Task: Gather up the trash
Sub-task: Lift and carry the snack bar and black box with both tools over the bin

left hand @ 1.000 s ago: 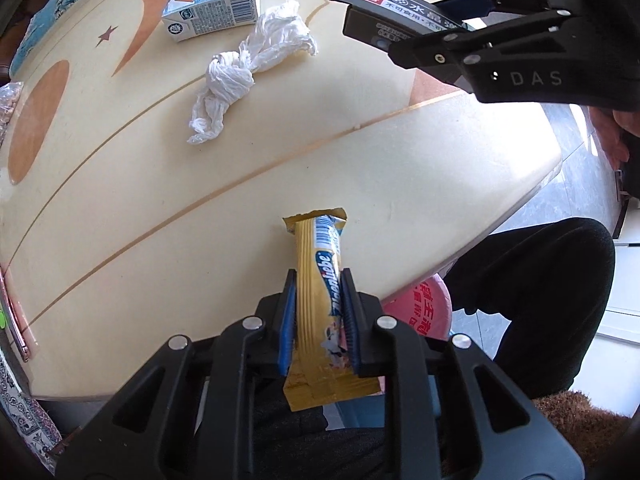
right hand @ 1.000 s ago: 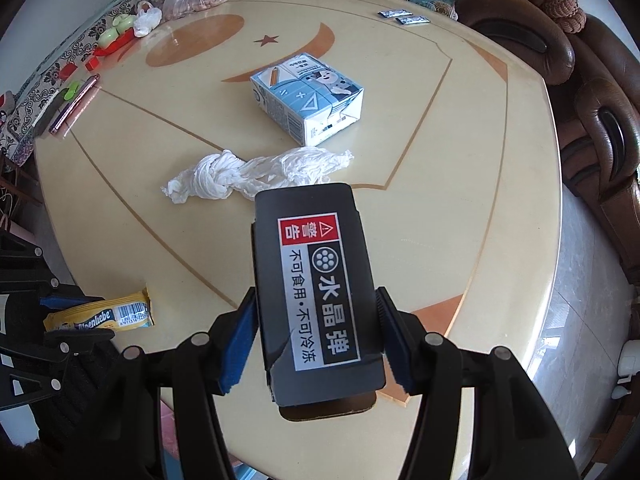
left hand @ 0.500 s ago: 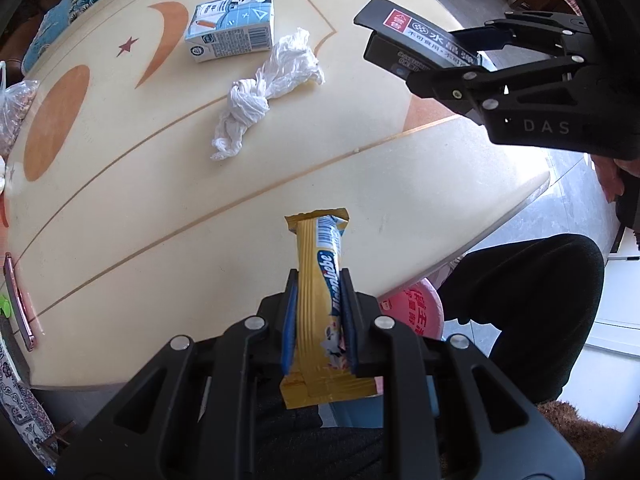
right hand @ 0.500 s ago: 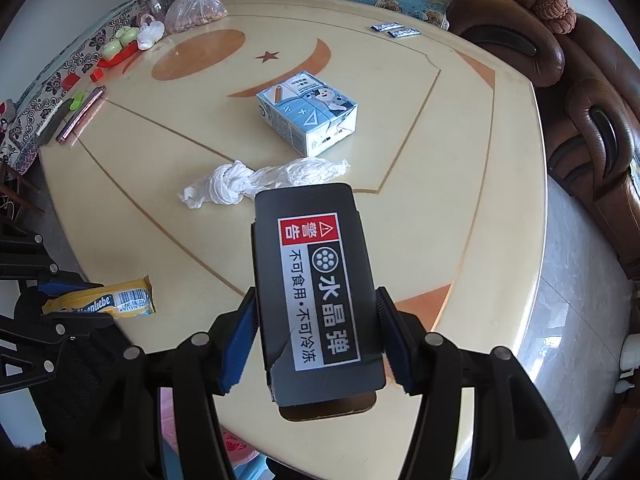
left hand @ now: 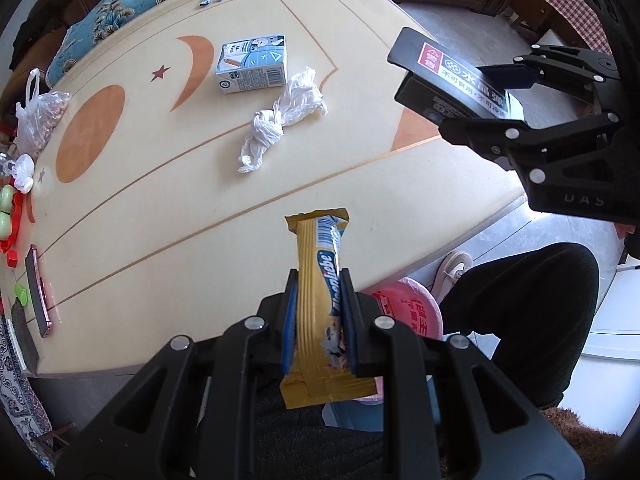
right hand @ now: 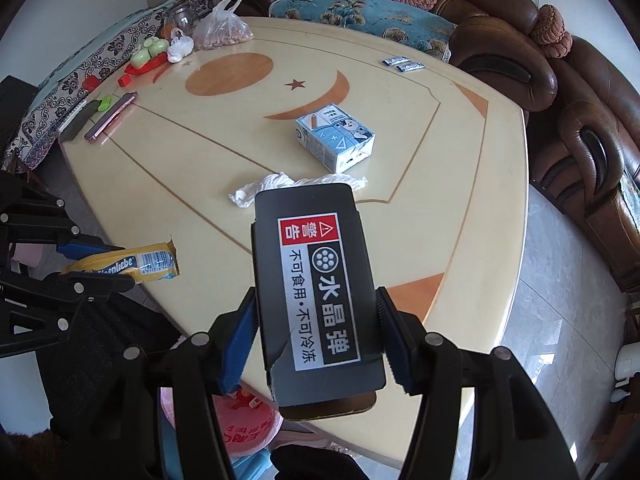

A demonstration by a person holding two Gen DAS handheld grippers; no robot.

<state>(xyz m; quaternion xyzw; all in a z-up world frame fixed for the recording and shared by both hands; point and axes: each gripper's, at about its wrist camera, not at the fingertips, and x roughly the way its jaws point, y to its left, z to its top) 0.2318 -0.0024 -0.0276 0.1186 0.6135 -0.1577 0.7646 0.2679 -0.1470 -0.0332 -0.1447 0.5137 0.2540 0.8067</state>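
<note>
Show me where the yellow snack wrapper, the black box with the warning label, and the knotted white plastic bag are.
yellow snack wrapper (left hand: 318, 280): left wrist view, middle of the wrapper above the tongs.
black box (right hand: 320, 280): right wrist view, on its printed label.
knotted white plastic bag (left hand: 267, 131): left wrist view, on the knot.

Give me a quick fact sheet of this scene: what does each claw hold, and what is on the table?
left gripper: shut on yellow snack wrapper
right gripper: shut on black box
trash on table: blue-white carton, knotted white plastic bag
below table edge: pink bin
far side: brown sofa
</note>
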